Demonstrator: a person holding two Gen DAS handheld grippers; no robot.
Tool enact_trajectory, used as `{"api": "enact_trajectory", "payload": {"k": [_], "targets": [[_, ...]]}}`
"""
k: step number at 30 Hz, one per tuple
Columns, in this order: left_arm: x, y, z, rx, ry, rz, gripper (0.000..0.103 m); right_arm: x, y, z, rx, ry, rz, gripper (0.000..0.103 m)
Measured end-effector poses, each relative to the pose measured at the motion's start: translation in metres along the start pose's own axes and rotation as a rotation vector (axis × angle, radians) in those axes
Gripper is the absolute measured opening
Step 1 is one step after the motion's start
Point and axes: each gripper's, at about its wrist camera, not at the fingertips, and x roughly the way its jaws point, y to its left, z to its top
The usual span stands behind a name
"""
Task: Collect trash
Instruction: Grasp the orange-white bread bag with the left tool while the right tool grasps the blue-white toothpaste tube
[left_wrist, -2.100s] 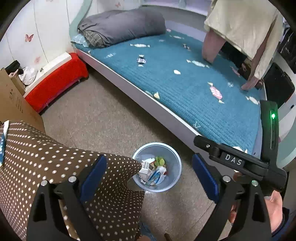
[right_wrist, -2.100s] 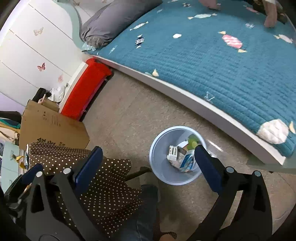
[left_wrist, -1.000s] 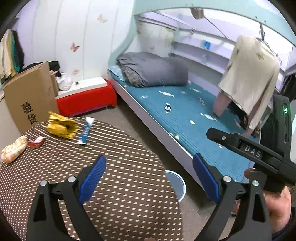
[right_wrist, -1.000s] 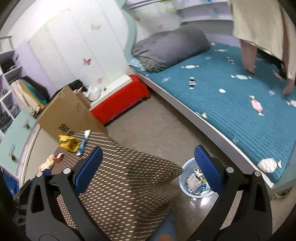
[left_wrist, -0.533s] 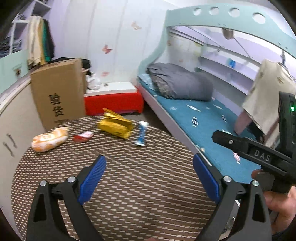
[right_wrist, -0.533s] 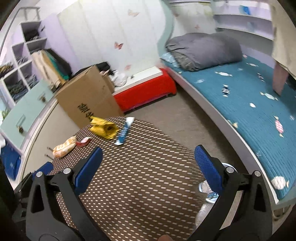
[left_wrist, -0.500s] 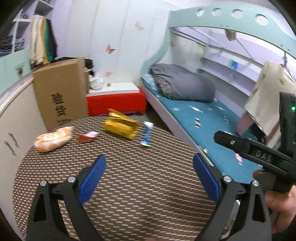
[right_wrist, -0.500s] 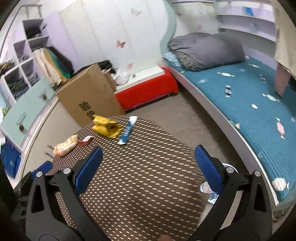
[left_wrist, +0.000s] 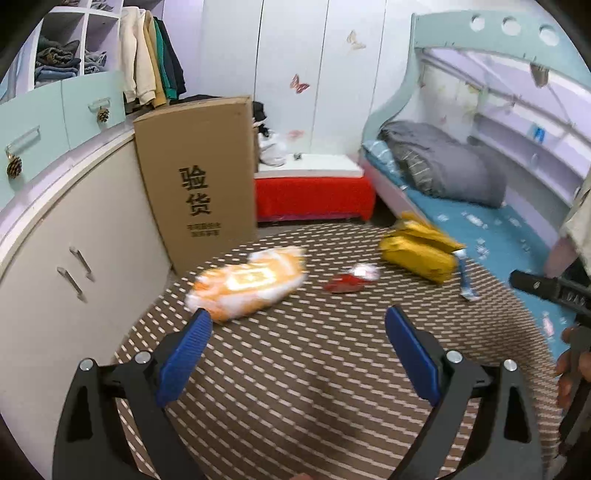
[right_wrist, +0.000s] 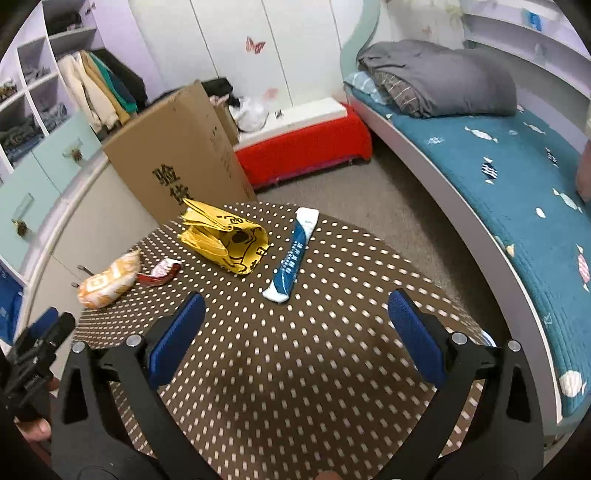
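Observation:
Trash lies on a round brown dotted table (right_wrist: 295, 369): an orange snack packet (left_wrist: 247, 282) (right_wrist: 109, 280), a small red wrapper (left_wrist: 349, 278) (right_wrist: 159, 273), a crumpled yellow bag (left_wrist: 417, 249) (right_wrist: 225, 238) and a blue-and-white wrapper (right_wrist: 293, 256) (left_wrist: 466, 280). My left gripper (left_wrist: 297, 341) is open just short of the orange packet, holding nothing. My right gripper (right_wrist: 295, 325) is open over the table, a little short of the blue-and-white wrapper, also holding nothing.
A tall cardboard box (left_wrist: 199, 173) stands behind the table against a cabinet (left_wrist: 74, 236). A red bench (right_wrist: 306, 147) and a bed with a blue cover (right_wrist: 517, 192) lie beyond and to the right. A sliver of the bin (right_wrist: 487, 339) shows past the table's right edge.
Both views swung up and left from the bin on the floor to the tabletop. The left gripper has come closer to the orange packet; the right now faces the blue-and-white wrapper. Both stayed open.

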Motion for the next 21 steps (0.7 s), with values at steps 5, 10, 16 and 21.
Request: {"api": "enact_trajectory", "payload": {"k": [5,10,16,21], "targets": [[0.041,0.021,0.009,0.055,0.043,0.044,0.093,0.038,0.006,0.011,-0.017,0.026,-0.027,0.097],[0.079,0.018,0.018,0.190,0.084,0.070,0.093,0.063,0.012,0.023,-0.064,0.020,-0.080,0.090],[0.098,0.007,0.026,0.249,0.094,0.053,0.068,0.079,0.019,0.025,-0.141,0.033,-0.146,0.023],[0.084,0.002,0.021,0.186,0.090,0.006,0.056,0.057,0.005,0.007,-0.115,0.033,-0.073,0.013]]}}
